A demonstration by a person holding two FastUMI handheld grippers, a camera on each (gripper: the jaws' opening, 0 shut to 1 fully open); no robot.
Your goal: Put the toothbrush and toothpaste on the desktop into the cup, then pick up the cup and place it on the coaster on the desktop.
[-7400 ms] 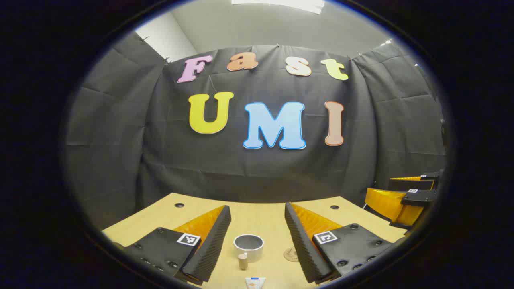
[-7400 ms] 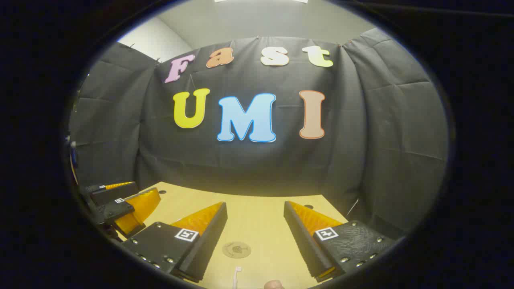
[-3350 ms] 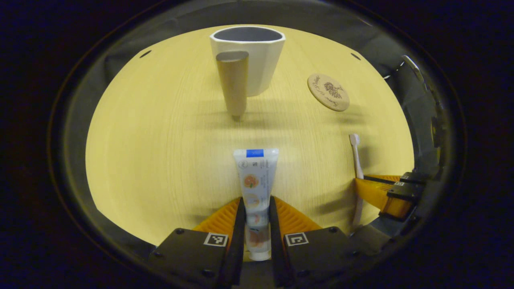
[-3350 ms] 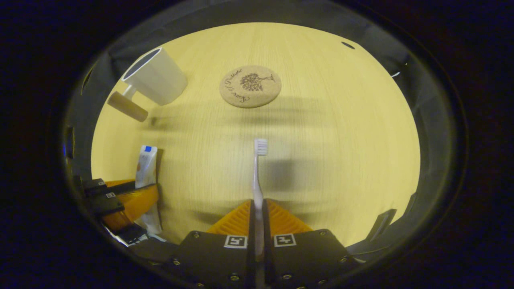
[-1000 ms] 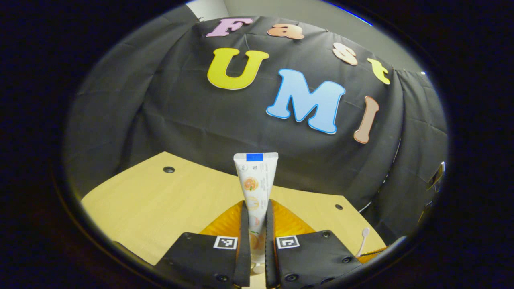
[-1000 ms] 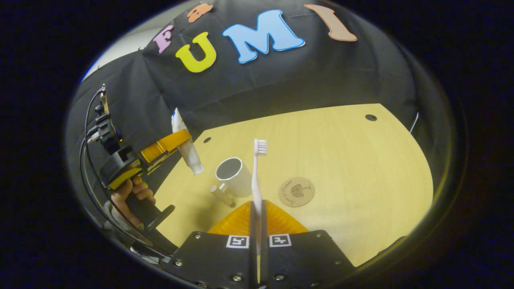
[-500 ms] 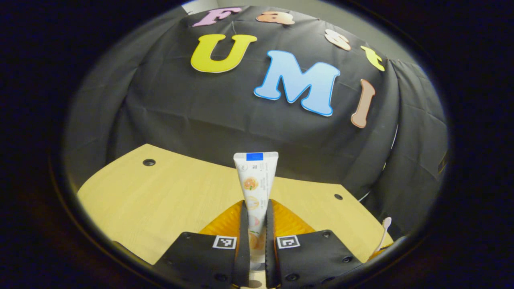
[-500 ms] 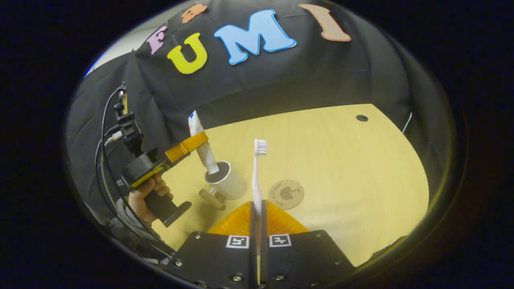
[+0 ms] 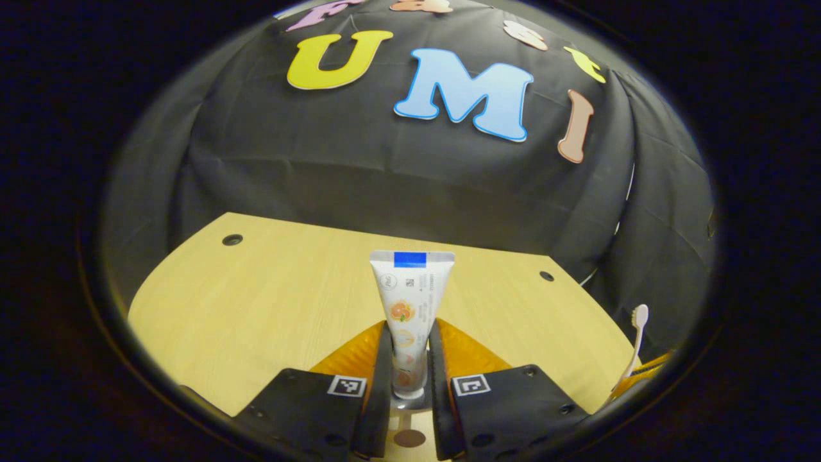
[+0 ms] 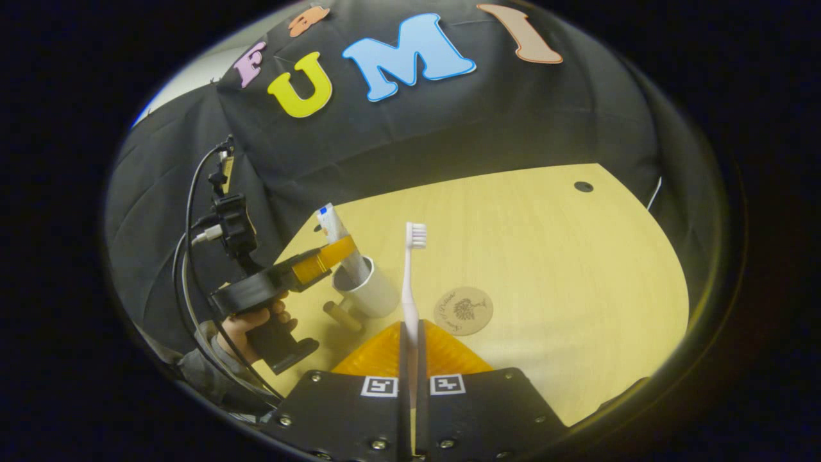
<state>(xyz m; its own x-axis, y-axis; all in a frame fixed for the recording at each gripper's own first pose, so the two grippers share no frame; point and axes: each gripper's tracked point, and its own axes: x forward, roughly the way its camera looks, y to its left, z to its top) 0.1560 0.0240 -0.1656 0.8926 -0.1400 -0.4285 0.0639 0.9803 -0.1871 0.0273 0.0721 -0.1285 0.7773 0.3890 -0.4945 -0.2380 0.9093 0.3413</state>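
Note:
In the left gripper view my left gripper (image 9: 410, 328) is shut on the white toothpaste tube (image 9: 410, 292), which stands upright with its flat end up. In the right gripper view the same toothpaste tube (image 10: 338, 239) stands cap-down inside the white cup (image 10: 369, 294), with the left gripper (image 10: 324, 258) still around it above the rim. The cup's brown handle (image 10: 342, 317) points toward me. My right gripper (image 10: 410, 330) is shut on the white toothbrush (image 10: 408, 282), bristles up, just right of the cup. The round cork coaster (image 10: 463, 310) lies right of the cup.
The pale wooden table (image 10: 564, 256) has small dark holes near its far corners. A hand (image 10: 256, 321) holds the left gripper's handle, with cables trailing up behind it. The toothbrush head (image 9: 638, 317) shows at the right edge of the left gripper view.
The left gripper has come down and lowered the toothpaste cap-first into the cup. The right gripper has hardly moved and still holds the toothbrush upright.

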